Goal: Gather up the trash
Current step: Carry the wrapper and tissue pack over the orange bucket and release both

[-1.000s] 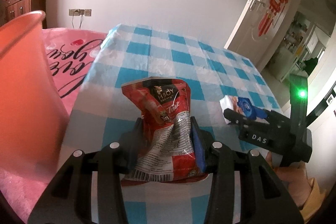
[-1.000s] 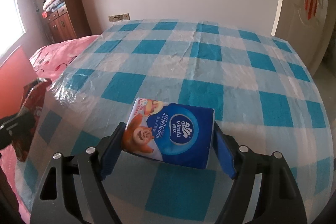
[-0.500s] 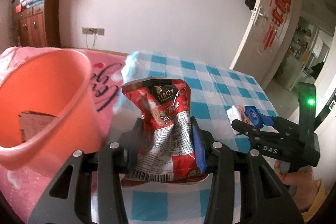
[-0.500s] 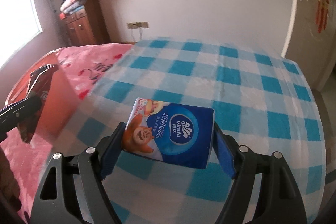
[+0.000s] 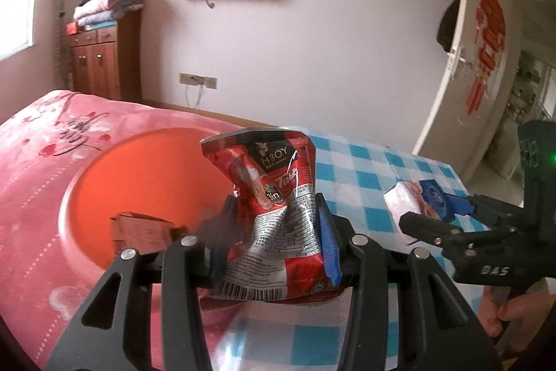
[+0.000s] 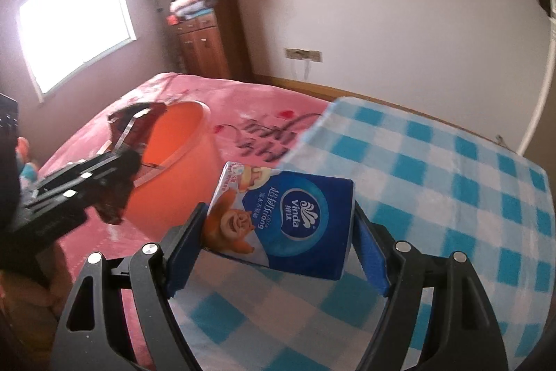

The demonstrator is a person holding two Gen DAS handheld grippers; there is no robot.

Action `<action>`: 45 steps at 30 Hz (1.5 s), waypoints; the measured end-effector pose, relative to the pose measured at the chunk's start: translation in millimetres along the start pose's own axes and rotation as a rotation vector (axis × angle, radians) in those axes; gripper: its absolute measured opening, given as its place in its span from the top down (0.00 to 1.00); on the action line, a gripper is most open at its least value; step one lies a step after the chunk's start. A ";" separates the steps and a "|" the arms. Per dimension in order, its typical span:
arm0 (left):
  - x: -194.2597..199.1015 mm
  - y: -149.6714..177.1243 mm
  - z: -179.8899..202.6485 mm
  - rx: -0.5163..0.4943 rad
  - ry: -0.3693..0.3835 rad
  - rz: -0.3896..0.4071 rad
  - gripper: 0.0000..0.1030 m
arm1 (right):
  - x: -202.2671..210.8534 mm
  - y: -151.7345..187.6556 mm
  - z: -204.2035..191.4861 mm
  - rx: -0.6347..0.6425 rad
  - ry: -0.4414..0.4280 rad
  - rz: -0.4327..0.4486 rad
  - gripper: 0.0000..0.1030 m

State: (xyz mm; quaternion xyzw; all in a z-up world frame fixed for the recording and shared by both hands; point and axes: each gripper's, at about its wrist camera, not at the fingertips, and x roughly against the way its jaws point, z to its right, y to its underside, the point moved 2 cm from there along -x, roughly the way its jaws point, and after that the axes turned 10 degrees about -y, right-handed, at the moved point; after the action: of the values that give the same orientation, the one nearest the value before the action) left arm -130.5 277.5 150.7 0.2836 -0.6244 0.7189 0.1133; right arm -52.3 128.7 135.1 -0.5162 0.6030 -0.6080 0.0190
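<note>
Now my left claw (image 5: 274, 232) is clamped on the crumpled red snack bag (image 5: 274, 197), the orange bin (image 5: 146, 183) just ahead-left; released here, the light bag may catch the rim and slide onto the pink bedspread (image 5: 41, 162). My right claw (image 6: 278, 228) pinches the blue tissue pack (image 6: 288, 214), well short of the bin

surface: pink bed (image 5: 41, 162) | on it: orange bin (image 5: 149, 176), blue-checked cloth (image 6: 451, 183)

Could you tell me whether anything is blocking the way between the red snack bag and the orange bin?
Nothing visible does. The left gripper holds the snack bag at the open bin, whose mouth is uncovered; only a cardboard box lies inside.
</note>
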 end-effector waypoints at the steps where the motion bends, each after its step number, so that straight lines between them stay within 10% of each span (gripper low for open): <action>1: 0.5 -1.5 -6.9 0.010 -0.010 0.003 0.56 | -1.8 -4.9 -6.4 0.011 -0.012 0.001 0.24; 28: -48.8 3.9 -100.2 0.244 -0.110 -0.057 0.53 | -113.2 -58.8 -94.7 0.221 -0.117 -0.078 0.24; 39: -46.5 2.0 -103.5 0.268 -0.125 -0.010 0.13 | -114.0 -55.9 -70.7 0.125 -0.168 -0.028 0.12; 45: -45.1 1.8 -97.3 0.270 -0.132 -0.006 0.09 | -92.0 -48.1 -42.5 0.032 -0.121 0.031 0.09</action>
State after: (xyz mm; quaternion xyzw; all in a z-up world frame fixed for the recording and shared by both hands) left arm -120.7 379.4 118.6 0.3449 -0.5272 0.7758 0.0346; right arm -8.2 231.6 126.7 -0.5423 0.5988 -0.5849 0.0731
